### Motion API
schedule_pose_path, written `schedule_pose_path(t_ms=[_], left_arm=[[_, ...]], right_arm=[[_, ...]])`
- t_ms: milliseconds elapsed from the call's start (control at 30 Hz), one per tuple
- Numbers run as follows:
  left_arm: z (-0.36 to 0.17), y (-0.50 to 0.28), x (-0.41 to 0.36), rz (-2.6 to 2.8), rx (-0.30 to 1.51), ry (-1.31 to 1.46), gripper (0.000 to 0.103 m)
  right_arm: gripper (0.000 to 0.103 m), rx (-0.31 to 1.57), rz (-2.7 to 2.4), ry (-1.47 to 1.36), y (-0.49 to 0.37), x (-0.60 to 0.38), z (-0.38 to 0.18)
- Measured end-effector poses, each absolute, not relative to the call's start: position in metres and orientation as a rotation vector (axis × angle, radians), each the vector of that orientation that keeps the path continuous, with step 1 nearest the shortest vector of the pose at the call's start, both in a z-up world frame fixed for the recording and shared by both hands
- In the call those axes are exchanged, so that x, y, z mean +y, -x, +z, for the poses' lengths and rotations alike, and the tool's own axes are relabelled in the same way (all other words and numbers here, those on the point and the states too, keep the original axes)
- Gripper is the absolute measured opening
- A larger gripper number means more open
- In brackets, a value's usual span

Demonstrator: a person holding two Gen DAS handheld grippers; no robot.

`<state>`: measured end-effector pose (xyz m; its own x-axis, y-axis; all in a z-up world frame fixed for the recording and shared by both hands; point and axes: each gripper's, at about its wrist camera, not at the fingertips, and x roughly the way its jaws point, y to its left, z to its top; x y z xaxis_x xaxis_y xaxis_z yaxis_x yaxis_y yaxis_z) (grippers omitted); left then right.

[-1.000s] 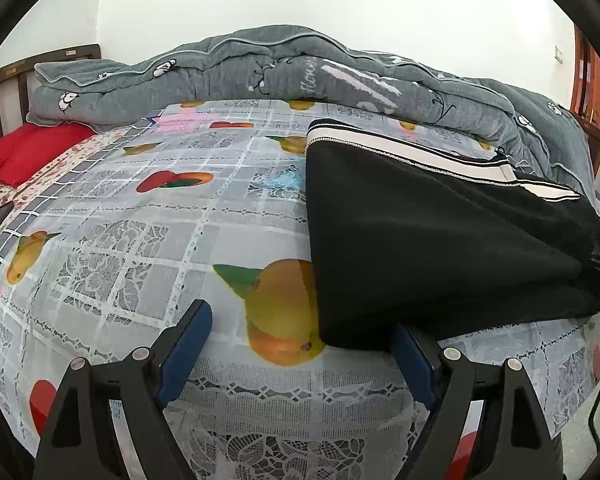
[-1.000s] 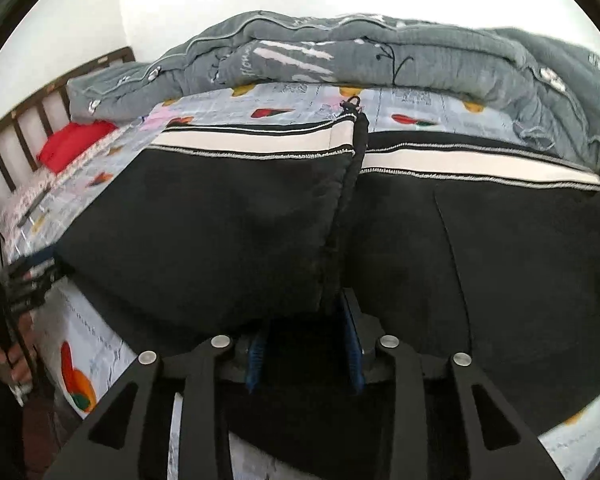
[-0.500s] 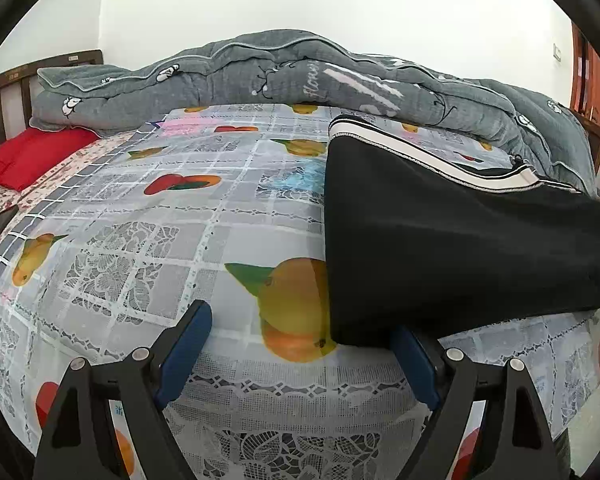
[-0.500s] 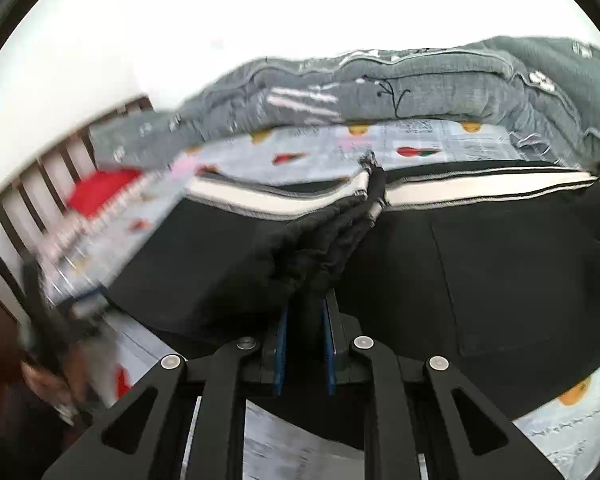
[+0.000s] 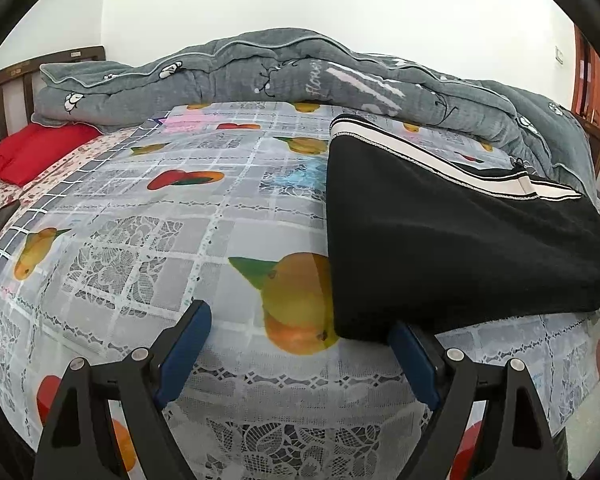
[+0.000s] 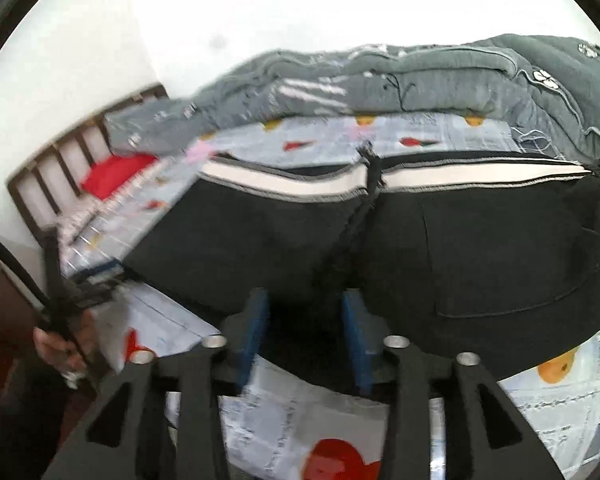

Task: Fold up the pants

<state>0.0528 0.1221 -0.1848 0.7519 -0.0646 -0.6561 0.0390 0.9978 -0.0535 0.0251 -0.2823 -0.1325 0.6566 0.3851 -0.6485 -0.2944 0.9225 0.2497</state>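
While opening, right fingers (image 6: pixel 256 332) off pants (image 6: pixel 480 248)

Right wrist view motion-blurred, esp. headboard (image 6: pixel 72 168); pants (image 5: pixel 452 240) cut off by left wrist view's right edge; hand (image 6: pixel 58 346) partly hidden.

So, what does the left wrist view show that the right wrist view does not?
Only the left wrist view shows the left gripper from behind, its jaws wide open over the bed sheet, empty, and a door frame at the right edge.

Only the right wrist view shows the right gripper, its jaws opening with the black pants between them but not pressed, the pants pocket, and a hand holding the other gripper.

Both show the pants, their white waistband, the grey quilt, the red pillow and the sheet.
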Motion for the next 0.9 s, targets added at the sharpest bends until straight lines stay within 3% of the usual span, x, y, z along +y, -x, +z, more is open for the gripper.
schedule_pose_path(t_ms=[200, 233, 267, 333, 500, 700, 767, 900], left_arm=[[-0.184, -0.054, 0.123, -0.051, 0.732, 0.047, 0.088], [-0.184, -0.053, 0.123, -0.051, 0.735, 0.046, 0.088], [-0.183, -0.053, 0.123, -0.051, 0.735, 0.045, 0.088], [-0.183, -0.052, 0.123, -0.054, 0.736, 0.043, 0.088], [-0.183, -0.050, 0.125, -0.063, 0.731, 0.047, 0.088], [-0.182, -0.046, 0.125, -0.073, 0.729, 0.041, 0.088], [-0.180, -0.040, 0.126, -0.089, 0.719, 0.027, 0.087], [-0.171, -0.022, 0.128, -0.176, 0.666, 0.035, 0.086]], right_arm=[[0.051, 0.816, 0.332, -0.161, -0.052, -0.275, -0.148], [0.041, 0.834, 0.328, -0.170, -0.059, -0.273, -0.154], [0.020, 0.844, 0.336, -0.178, -0.065, -0.271, -0.158], [0.015, 0.787, 0.313, -0.104, -0.066, -0.263, -0.153], [0.015, 0.588, 0.349, -0.144, -0.051, -0.272, -0.112], [0.018, 0.819, 0.223, 0.037, -0.081, -0.254, -0.174], [0.025, 0.789, 0.224, 0.075, -0.071, -0.251, -0.173], [0.028, 0.748, 0.222, 0.085, -0.055, -0.259, -0.151]])
